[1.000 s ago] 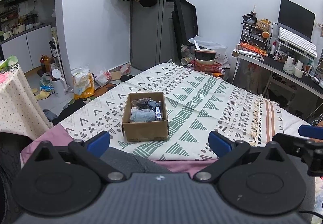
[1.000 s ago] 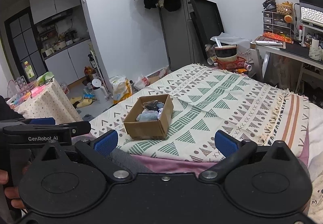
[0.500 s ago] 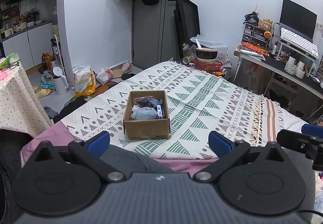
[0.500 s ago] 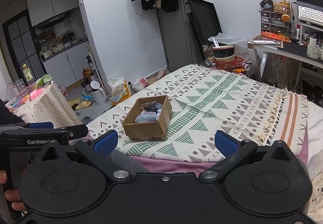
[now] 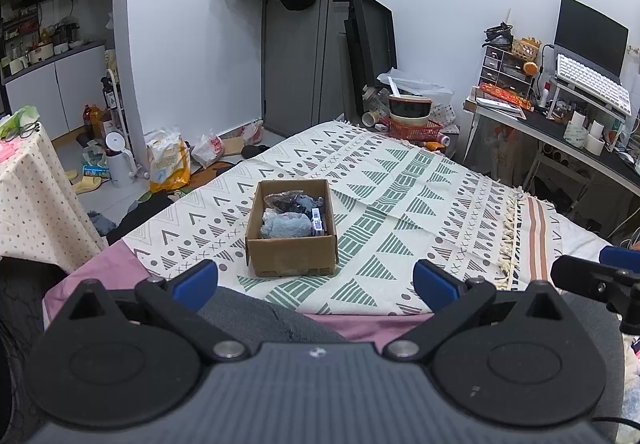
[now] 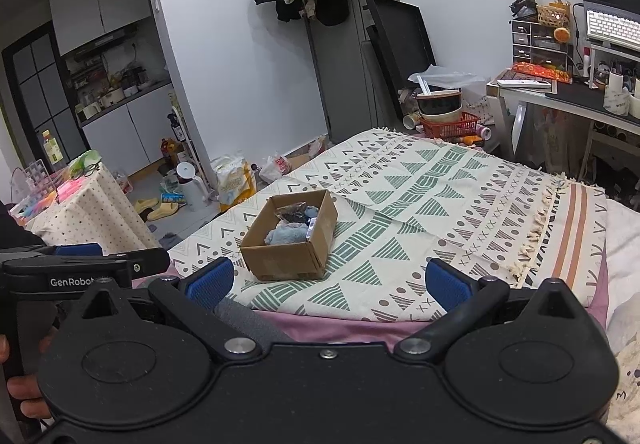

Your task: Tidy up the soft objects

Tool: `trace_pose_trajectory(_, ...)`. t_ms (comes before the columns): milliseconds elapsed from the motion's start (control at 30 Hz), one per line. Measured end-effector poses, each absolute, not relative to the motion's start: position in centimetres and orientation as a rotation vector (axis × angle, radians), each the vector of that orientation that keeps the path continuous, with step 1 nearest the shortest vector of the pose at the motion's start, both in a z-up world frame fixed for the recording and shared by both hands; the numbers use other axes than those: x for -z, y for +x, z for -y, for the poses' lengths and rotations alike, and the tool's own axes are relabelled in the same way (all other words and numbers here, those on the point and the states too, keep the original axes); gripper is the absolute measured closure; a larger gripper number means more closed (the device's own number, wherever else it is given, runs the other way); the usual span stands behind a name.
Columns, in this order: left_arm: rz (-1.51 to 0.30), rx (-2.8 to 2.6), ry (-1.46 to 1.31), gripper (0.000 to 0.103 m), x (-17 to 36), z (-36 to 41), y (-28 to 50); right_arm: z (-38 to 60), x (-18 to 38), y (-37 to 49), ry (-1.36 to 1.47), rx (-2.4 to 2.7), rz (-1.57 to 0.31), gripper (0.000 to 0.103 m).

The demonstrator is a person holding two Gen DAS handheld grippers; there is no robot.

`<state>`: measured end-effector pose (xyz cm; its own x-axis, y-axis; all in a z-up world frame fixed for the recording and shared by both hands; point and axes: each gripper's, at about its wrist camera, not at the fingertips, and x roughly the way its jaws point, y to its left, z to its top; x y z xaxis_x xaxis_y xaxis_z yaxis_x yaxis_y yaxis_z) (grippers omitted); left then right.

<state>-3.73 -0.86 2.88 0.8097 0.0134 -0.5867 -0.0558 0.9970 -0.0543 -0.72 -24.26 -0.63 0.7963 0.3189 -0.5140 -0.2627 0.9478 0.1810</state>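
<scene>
Meanwhile both grippers, left (image 5: 316,280) and right (image 6: 328,280), had only drifted slightly, fingers apart and empty, soft items (image 5: 286,224) bundled inside the cardboard box (image 5: 291,258).

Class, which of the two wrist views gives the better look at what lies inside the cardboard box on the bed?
The left wrist view: it looks down into the cardboard box, showing the pale blue cloth and dark items behind. The right wrist view sees it corner-on, so its near walls hide more.

Box (image 5: 291,254) contents partly hidden by walls; label (image 5: 317,222) unreadable.
</scene>
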Motion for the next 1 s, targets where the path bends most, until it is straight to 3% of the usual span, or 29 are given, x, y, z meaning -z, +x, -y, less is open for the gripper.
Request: trace_pose_trajectory(1000, -0.636, -0.008, -0.038, 0.0, -2.1, 2.2, -2.9, 25.2, 2.1, 0.1, 0.097, -0.266, -0.599, 0.0)
